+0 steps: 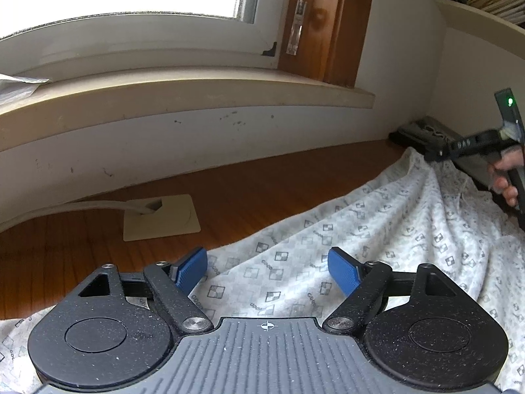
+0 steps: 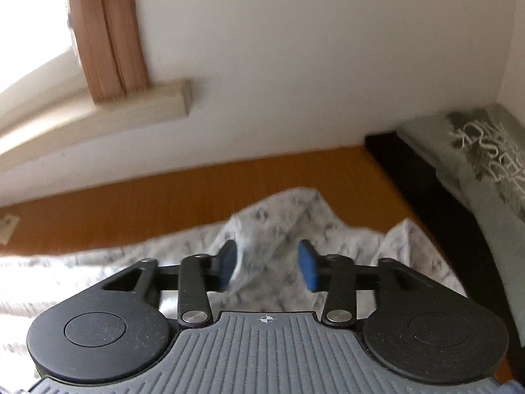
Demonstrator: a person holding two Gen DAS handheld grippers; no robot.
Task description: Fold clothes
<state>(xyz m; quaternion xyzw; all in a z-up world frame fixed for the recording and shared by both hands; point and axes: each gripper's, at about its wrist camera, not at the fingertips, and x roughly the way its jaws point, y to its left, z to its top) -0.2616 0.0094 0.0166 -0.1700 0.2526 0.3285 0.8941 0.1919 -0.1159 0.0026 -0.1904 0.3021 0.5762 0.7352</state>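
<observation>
A white garment printed with small grey squares lies crumpled on the wooden table. My left gripper hovers low over its near part, blue pads wide apart and nothing between them. At the far right the garment rises in a peak to the tip of my right gripper, held by a hand. In the right wrist view, the right gripper has its blue pads apart. A raised fold of the garment sits just beyond and between them without being pressed.
A folded grey-green garment with white lettering rests on a dark item at the table's right end. A beige cable outlet plate is set in the tabletop. The wall and window sill bound the far edge.
</observation>
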